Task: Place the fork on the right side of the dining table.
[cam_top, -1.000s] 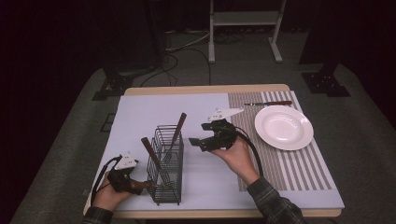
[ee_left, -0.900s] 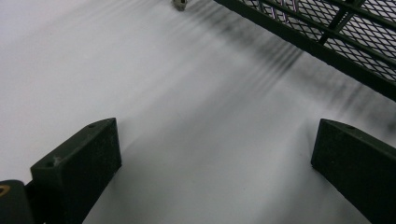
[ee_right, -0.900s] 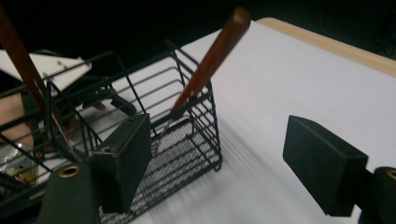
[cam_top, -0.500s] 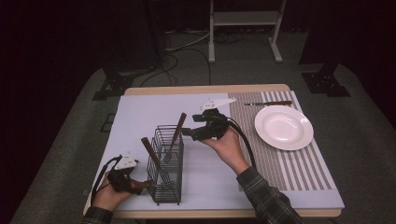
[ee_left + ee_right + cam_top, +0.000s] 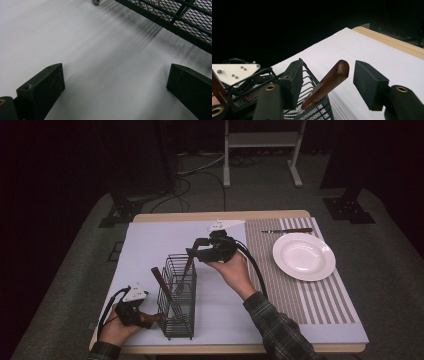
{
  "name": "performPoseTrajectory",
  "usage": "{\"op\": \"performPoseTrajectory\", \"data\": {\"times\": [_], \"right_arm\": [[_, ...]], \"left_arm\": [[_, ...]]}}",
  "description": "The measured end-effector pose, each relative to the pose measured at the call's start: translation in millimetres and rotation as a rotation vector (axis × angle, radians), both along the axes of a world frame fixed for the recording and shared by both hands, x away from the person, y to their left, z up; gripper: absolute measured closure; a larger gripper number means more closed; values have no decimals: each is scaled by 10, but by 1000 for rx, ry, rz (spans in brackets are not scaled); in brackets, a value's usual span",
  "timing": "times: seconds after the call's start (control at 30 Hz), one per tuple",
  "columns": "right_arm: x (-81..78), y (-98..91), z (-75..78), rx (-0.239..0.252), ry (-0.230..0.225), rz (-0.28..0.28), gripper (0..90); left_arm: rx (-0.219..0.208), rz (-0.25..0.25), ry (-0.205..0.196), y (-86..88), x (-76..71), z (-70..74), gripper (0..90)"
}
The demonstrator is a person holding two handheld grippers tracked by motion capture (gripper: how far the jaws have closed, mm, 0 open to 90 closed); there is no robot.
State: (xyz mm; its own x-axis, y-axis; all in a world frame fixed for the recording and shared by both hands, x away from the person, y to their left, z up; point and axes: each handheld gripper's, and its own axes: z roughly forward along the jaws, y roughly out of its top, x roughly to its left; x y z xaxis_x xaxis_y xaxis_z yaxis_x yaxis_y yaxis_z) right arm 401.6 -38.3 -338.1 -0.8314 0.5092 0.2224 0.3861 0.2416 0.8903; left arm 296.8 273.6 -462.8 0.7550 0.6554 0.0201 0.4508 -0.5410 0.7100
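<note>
— Near the middle of the table, what's your right gripper (image 5: 196, 253) doing?

— I have it level with the top of the black wire caddy (image 5: 177, 295), jaws apart, one on each side of a wooden-handled utensil (image 5: 327, 83). In the right gripper view the handle tip sits between the pads, nothing touching yet. I judge I'm lined up to close on it and lift it out.

— Which way does that utensil point?

— Its long axis leans. The working end is down inside the caddy; the handle rises up and away toward the far side, tilted slightly right. A second wooden handle (image 5: 161, 281) leans the opposite way, toward the left.

— And your left gripper (image 5: 131, 309)?

— Low at the near-left corner, just beside the caddy's base. In the left gripper view its jaws stand wide apart over the bare white mat (image 5: 75, 50), holding nothing. I read it as parked there to steady the caddy if it tips.

— Anything else laid out?

— A white plate (image 5: 303, 256) on the striped placemat (image 5: 310, 295) to the right, with a knife (image 5: 287, 230) beyond it.
</note>
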Motion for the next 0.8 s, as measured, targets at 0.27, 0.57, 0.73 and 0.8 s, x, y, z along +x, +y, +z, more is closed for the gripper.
{"op": "performPoseTrajectory", "data": {"times": [0.27,0.57,0.73,0.8], "right_arm": [[22,17,-22,17,13,-1,581],[-60,5,33,21,-15,12,699],[-121,-8,72,31,-11,42,719],[-128,-19,81,33,0,51,726]], "left_arm": [[0,0,0,0,0,0,0],[0,0,0,0,0,0,0],[1,0,-1,0,-1,0,0],[1,0,-1,0,-1,0,0]]}}
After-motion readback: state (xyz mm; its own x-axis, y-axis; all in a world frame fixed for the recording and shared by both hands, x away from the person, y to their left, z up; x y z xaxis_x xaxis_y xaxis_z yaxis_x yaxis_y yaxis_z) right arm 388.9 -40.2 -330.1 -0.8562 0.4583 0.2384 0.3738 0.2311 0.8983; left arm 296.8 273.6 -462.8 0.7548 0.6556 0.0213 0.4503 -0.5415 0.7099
